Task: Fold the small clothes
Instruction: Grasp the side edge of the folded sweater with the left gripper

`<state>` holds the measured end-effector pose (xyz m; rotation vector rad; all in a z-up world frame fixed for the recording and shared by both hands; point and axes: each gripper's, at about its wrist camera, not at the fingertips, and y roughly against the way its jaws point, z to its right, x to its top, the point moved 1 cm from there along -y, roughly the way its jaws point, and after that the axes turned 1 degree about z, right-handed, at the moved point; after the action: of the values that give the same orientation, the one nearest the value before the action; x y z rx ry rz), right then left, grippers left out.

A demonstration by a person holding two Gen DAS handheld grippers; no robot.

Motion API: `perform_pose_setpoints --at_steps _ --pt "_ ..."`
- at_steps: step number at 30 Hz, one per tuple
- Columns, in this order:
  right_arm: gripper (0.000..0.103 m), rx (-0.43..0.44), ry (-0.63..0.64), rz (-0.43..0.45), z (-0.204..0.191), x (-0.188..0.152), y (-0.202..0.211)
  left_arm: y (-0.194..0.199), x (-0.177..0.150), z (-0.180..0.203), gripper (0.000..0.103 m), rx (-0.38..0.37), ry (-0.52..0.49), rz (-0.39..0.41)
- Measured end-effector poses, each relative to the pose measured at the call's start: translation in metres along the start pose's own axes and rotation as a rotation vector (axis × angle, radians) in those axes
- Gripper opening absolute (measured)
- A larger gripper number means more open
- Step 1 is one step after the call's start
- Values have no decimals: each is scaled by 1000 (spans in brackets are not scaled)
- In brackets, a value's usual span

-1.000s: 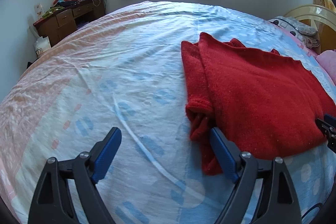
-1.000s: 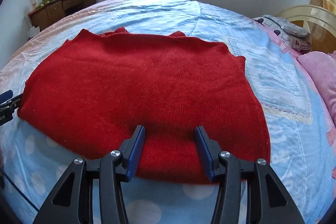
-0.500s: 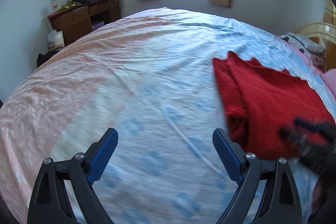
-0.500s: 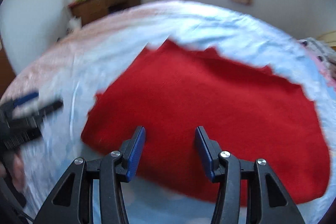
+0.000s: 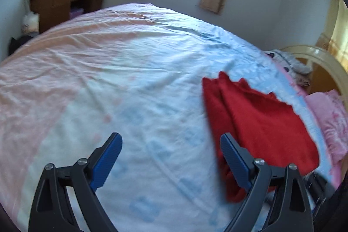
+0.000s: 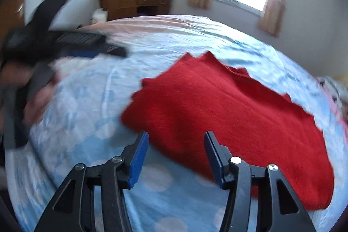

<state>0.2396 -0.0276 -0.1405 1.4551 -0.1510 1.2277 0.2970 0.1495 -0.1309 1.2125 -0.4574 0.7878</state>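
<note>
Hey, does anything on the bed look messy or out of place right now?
Only slightly: the red sweater lies folded on the bedsheet, but its left edge is bunched unevenly.

Left of the red sweater (image 5: 256,123): broad bare bed (image 5: 108,79) sheet, wide enough for a gripper to sweep. Beyond the sweater's far edge: more open sheet up to the wall. Right of the sweater: pink pillow (image 5: 330,123) and headboard (image 5: 322,62) crowding close. Left of the sweater in the right wrist view: blurred left gripper (image 6: 91,45) over the sheet, blocking that side.
</note>
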Motion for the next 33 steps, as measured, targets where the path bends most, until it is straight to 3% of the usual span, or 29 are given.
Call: perform_pose_setpoints --at_steps 6,11,18,22,27,28,33 --pt "58 -101 145 -3 -26 5 -12 -29 16 14 94 -84 10 -49" --pt "58 -86 152 -9 -32 2 -17 -49 23 23 94 -154 51 -71" --pt "58 -121 168 -2 -37 3 -20 -81 29 38 91 -170 28 -119" --pt "57 -139 175 3 -42 2 -20 -92 34 46 84 -185 8 -130" --pt "46 -152 214 11 -55 -1 -19 -102 37 55 60 -229 -16 -144" --pt "43 -157 224 13 -58 -1 -18 -104 37 57 52 -240 -24 -152" --pt "35 -152 237 16 -65 -3 -14 -108 36 56 38 -233 -16 -157"
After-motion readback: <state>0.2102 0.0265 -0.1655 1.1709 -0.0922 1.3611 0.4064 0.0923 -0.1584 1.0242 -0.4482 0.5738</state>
